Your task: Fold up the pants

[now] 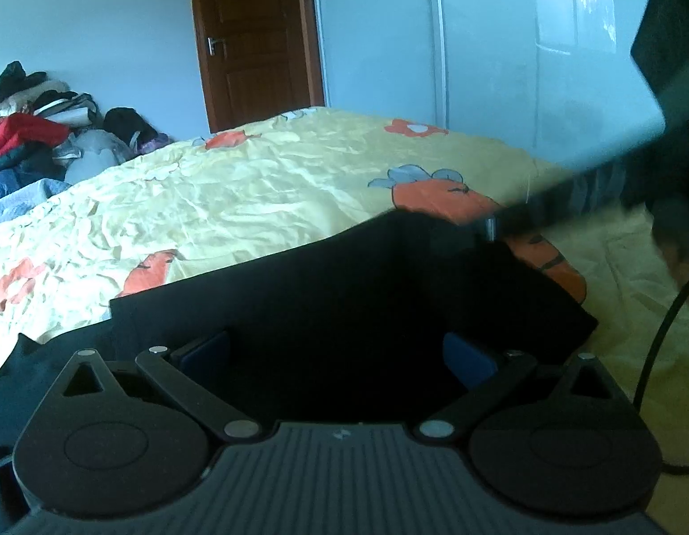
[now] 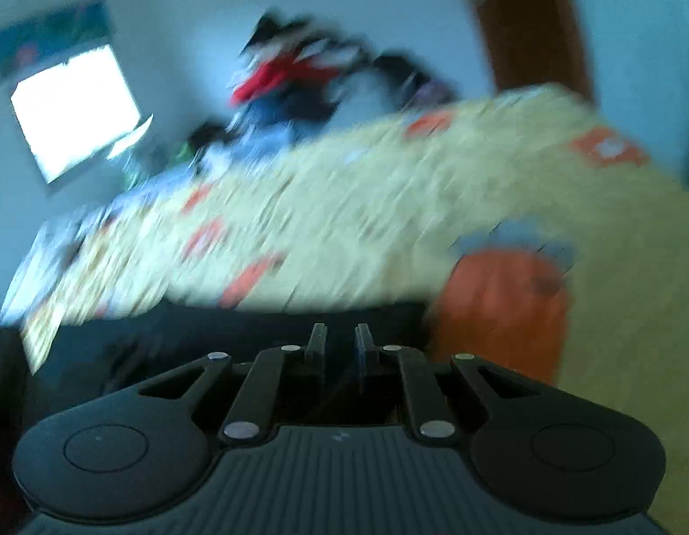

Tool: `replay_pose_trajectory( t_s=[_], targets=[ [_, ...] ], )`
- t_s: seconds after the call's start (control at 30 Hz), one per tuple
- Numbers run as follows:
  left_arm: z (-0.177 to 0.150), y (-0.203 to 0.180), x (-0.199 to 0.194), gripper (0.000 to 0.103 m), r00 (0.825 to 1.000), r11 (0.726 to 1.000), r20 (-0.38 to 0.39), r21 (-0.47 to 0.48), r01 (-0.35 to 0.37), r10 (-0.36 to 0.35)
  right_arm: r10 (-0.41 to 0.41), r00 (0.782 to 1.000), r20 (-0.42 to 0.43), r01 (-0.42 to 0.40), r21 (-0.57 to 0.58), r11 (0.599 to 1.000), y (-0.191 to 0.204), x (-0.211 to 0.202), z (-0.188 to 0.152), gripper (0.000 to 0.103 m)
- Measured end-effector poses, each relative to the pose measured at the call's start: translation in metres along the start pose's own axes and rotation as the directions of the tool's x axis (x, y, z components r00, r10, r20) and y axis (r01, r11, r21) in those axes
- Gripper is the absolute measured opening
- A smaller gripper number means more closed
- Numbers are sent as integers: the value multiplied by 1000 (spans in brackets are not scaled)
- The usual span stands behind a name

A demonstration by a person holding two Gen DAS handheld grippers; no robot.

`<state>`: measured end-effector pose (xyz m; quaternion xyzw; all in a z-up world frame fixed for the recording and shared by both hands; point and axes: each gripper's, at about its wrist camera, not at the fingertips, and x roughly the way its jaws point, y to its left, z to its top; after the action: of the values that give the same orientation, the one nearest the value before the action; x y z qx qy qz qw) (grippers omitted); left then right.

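Black pants [image 1: 344, 294] lie folded on a yellow bedsheet [image 1: 255, 187] with orange carrot prints. My left gripper [image 1: 338, 354] is open, its blue-padded fingers spread wide over the near edge of the pants. My right gripper shows blurred at the right of the left wrist view [image 1: 491, 225], touching the pants' far corner. In the right wrist view the gripper [image 2: 340, 343] has its fingers nearly closed with a narrow gap, just over the black pants [image 2: 211, 334]. That view is motion-blurred, so I cannot see any cloth between the fingers.
A heap of clothes [image 1: 37, 125] sits at the bed's far left. A brown door [image 1: 255, 40] and a white wardrobe [image 1: 500, 53] stand behind the bed. A black cable [image 1: 661, 343] hangs at the right. A bright window [image 2: 72, 111] shows in the right wrist view.
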<state>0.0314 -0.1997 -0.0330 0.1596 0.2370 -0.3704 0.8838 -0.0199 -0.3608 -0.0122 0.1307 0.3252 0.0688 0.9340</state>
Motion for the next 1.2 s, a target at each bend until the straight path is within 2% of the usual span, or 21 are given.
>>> replay_pose_trajectory(
  t_s=[0.03,0.07,0.13,0.2,0.23,0.3,0.33,0.37,0.43,0.5,0.6,0.7,0.87,0.93,1.03,1.07,1.13,1.2],
  targets=[
    [0,1,-4,103,1000,1000,8,-5,-4,4,-74,997,-31,74,-21,997,-2,6,-5,12],
    [0,3,-8,103,1000,1000,14,-10,-16,16,-101,995,-27,100,-11,995,-6,7,-7,12],
    [-1,8,-16,103,997,998,29,-8,-67,67,-85,996,-6,86,92,992,-11,1,-3,13],
    [-2,17,-23,103,990,990,41,-24,-138,139,-103,994,37,102,42,994,4,-6,4,14],
    [-3,27,-26,103,985,985,39,-50,-165,167,-86,995,46,86,9,996,14,-5,9,14],
    [-3,47,-30,103,984,978,12,-114,-177,179,-8,999,41,9,-18,1000,28,1,14,15],
    [-4,58,-32,103,983,971,-6,-151,-184,185,24,1000,20,-23,-34,999,34,10,19,17],
    [-6,69,-34,103,980,962,-26,-184,-200,199,19,1000,-15,-20,-53,998,39,20,19,19],
    [-11,90,-40,103,970,943,-71,-228,-244,233,-70,993,-92,59,-112,992,47,42,17,22],
    [-19,112,-48,103,959,924,-115,-258,-282,261,-117,990,-74,100,-200,975,67,45,20,23],
    [-30,134,-60,103,934,896,-176,-274,-350,311,-5,1000,-20,-1,-306,952,108,38,41,22],
    [-39,140,-75,103,916,891,-194,-230,-391,352,66,998,-3,-62,-390,919,146,52,62,23],
    [-49,120,-86,103,906,905,-169,-115,-409,388,156,980,-124,-191,-373,908,179,130,84,23],
    [-52,114,-88,103,906,909,-162,-88,-408,391,133,976,-174,-190,-373,908,189,166,82,23],
    [-57,112,-85,103,909,909,-146,-93,-406,391,82,968,-238,-180,-427,886,202,200,71,22],
    [-58,112,-85,103,909,908,-141,-99,-406,391,82,975,-208,-170,-451,876,205,198,68,24],
    [-59,112,-84,103,909,906,-132,-106,-410,396,42,983,-177,-119,-451,884,207,206,74,26],
    [-60,111,-83,103,906,902,-122,-109,-417,404,-73,992,-105,13,-484,875,209,212,75,26]
  ],
)
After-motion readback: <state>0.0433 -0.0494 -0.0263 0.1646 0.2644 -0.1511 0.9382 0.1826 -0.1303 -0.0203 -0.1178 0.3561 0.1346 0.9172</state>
